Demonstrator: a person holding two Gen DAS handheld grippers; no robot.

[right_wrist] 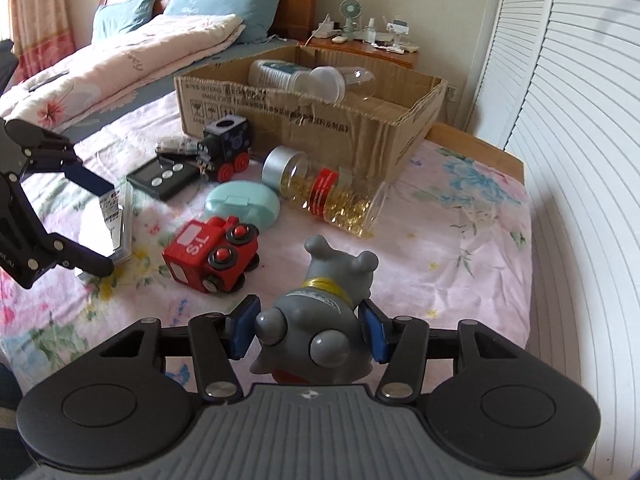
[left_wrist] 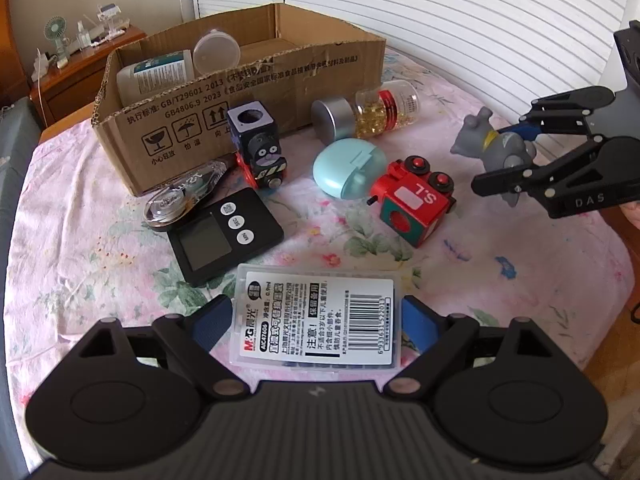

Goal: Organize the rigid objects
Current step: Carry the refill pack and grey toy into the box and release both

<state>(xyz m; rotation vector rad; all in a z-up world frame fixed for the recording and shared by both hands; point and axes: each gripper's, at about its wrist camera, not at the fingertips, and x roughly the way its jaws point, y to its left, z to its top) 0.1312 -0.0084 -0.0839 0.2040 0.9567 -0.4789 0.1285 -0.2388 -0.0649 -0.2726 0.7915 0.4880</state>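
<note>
Right wrist: right hand-held gripper pinches the grey toy; left hand-held gripper clamps the clear case.

Box open at top; bottle and lidded jar fill its left end, right end bare. Front wall crowded: tape dispenser and dark train touching or just beside it, capsule jar lying along it. Timer, teal case and red train form a loose row before these, narrow gaps between. Bare floral cloth to the right of the capsule jar and red train gives a clear lane to the box's right corner. Louvred doors close that side.
</note>
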